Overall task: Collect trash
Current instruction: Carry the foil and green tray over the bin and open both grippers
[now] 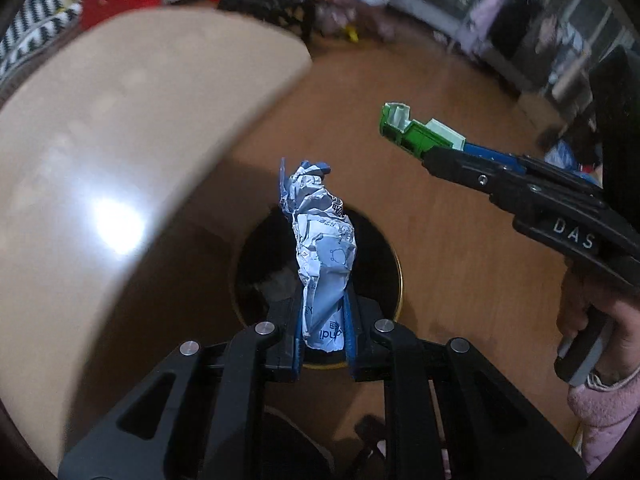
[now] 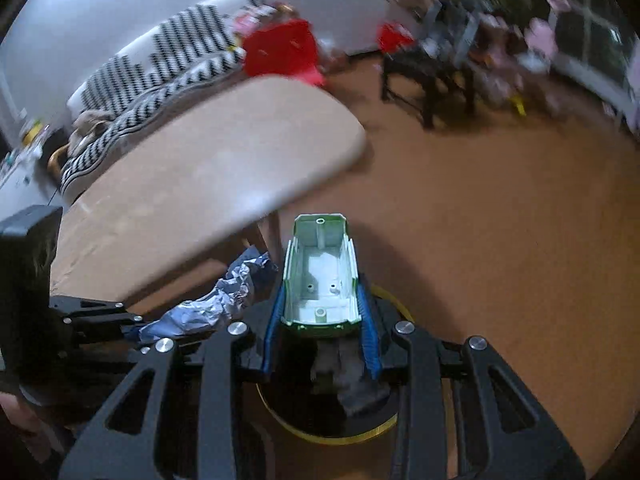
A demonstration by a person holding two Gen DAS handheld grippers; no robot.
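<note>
Both claws loaded above the round black gold-rimmed bin [image 1: 396, 272]

Left gripper [image 1: 324, 344] pinches crumpled blue-white paper wrapper [image 1: 324, 248]; right gripper [image 2: 322, 336] clamps green-white plastic shell [image 2: 320, 272], beside the beige rounded table edge [image 2: 320, 184].

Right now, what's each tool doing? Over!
Left tool shut on crumpled wrapper. Right tool shut on green plastic shell. Both above the black bin on the floor. Nothing in the way.

Both wrist views look down—sharing the bin [image 1: 394, 264] [image 2: 384, 432].
</note>
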